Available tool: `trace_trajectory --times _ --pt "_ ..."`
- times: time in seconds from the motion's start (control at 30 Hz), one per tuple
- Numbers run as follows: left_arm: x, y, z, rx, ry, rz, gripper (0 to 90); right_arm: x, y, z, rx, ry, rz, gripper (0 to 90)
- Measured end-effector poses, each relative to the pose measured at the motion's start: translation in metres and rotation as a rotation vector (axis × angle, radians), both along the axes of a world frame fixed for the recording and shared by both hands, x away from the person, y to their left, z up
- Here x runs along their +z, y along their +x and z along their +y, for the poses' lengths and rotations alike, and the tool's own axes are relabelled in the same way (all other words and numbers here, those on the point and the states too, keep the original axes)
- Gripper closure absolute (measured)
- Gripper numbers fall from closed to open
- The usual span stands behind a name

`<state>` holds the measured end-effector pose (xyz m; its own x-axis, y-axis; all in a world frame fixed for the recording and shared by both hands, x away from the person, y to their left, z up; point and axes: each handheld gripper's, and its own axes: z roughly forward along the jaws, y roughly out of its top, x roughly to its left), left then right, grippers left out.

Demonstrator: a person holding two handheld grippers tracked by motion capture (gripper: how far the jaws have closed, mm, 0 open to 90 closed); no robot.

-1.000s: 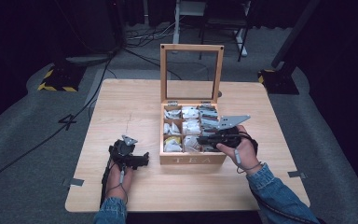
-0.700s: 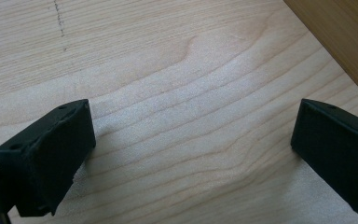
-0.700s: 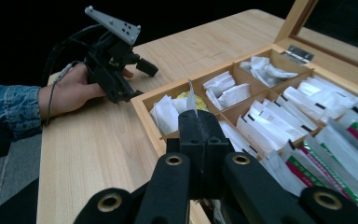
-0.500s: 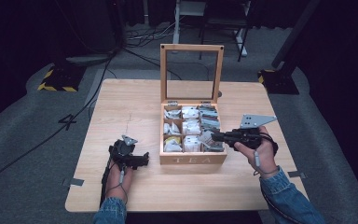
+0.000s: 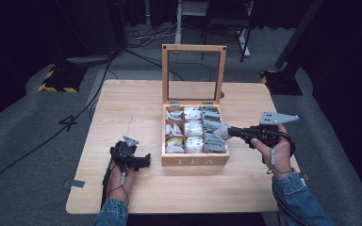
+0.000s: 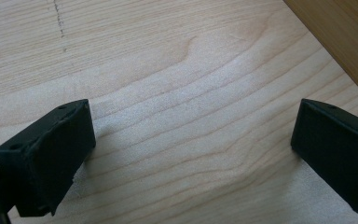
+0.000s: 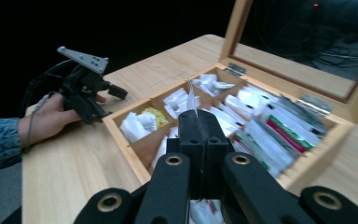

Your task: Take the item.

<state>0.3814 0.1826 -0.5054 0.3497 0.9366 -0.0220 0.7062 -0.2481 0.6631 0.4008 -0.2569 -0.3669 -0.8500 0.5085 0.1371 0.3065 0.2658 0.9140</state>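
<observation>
A: Sachet [image 5: 220, 132], grey, pinched at the tip of the right gripper [image 5: 228, 131]. It hangs just above the right-hand column of the tea box [image 5: 195, 160], over the middle of that column, not touching the packets below.

B: Long axis?

A: Roughly level in the high view, running in line with the gripper, which points across toward the tabletop's [image 5: 136, 106] left edge. In the right gripper view the black jaws are clenched together and a thin white sliver of the sachet [image 7: 191, 99] stands up edge-on between them.

B: So where does it lie for the next move?

A: My judgement: it is already clear of its compartment, and open tabletop lies to the right of the box, on the holding hand's side. The right arm is the nearer one by far.

B: Other hand?

A: Left gripper [image 5: 143, 161] rests on the tabletop beside the box's front left corner, jaws spread wide, nothing between them.

B: Hard to read?

A: Sachet's print, and how much of it the jaws cover. Box compartments under the gripper body are cut off.
</observation>
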Motion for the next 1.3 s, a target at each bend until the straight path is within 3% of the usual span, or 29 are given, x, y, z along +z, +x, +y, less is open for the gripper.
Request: trace_trajectory --times 0.3,0.73,0.93,1.23,1.3 --pt "0.000 0.000 0.000 0.001 0.001 0.000 0.0 0.005 0.006 -0.025 -0.093 0.012 -0.019 90.0" --pt "0.000 0.000 0.000 0.000 0.001 0.000 0.0 0.001 0.015 -0.048 -0.200 -0.019 -0.029 90.0" --pt "0.000 0.000 0.000 0.001 0.000 0.001 0.0 -0.011 0.026 -0.058 -0.251 -0.052 0.007 90.0" --pt "0.000 0.000 0.000 0.001 0.000 0.001 0.0 -0.027 0.038 -0.074 -0.314 -0.061 0.058 90.0" --pt "0.000 0.000 0.000 0.001 0.001 0.000 0.0 -0.034 0.042 -0.076 -0.331 -0.097 0.064 90.0"
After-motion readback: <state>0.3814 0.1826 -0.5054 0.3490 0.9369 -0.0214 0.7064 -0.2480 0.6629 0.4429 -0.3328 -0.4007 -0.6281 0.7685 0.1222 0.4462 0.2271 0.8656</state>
